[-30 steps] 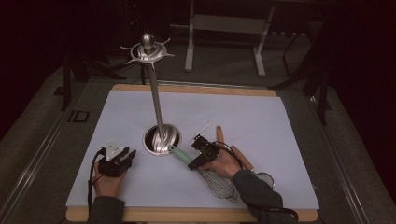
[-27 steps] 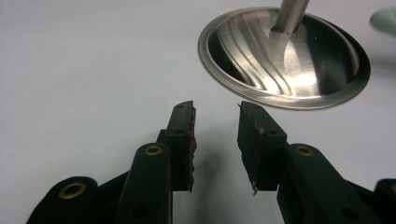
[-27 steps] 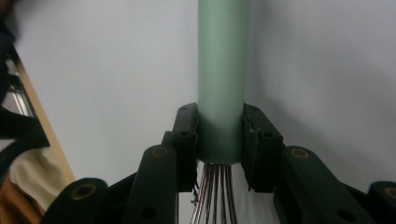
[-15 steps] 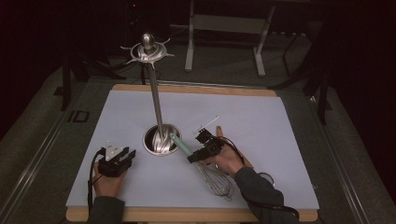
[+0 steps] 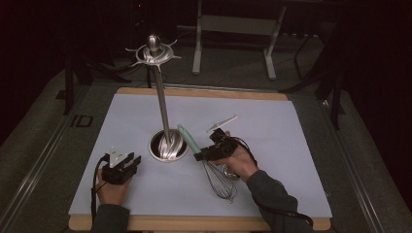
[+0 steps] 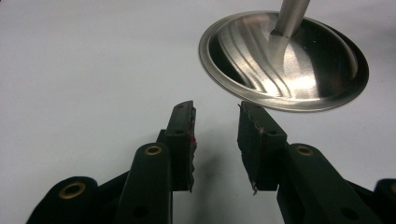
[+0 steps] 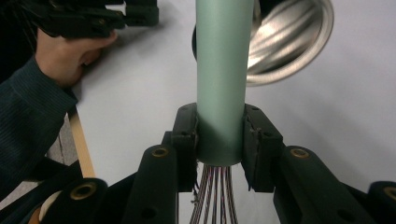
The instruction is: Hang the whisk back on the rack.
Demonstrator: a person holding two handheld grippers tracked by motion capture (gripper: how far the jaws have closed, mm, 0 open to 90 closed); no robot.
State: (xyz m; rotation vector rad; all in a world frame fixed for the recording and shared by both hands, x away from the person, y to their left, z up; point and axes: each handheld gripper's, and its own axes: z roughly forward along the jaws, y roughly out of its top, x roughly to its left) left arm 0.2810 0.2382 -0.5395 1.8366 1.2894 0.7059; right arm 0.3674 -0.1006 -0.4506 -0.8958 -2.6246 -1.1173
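One utensil is in hand: the right gripper (image 7: 219, 140) clamps the whisk with pale green handle and wire loops (image 5: 204, 155), raised toward the tall steel hook stand (image 5: 160, 104). Hanging it remains, in my judgement; the left gripper (image 6: 215, 140) rests open and empty.

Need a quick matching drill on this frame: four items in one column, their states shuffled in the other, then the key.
1. whisk
2. left gripper
3. right gripper
4. white utensil

A. open, nothing between its jaws
B. lying flat on the mat, untouched
C. green handle clamped, wires hanging down
D. shut on a handle

Pairs: 1-C, 2-A, 3-D, 4-B
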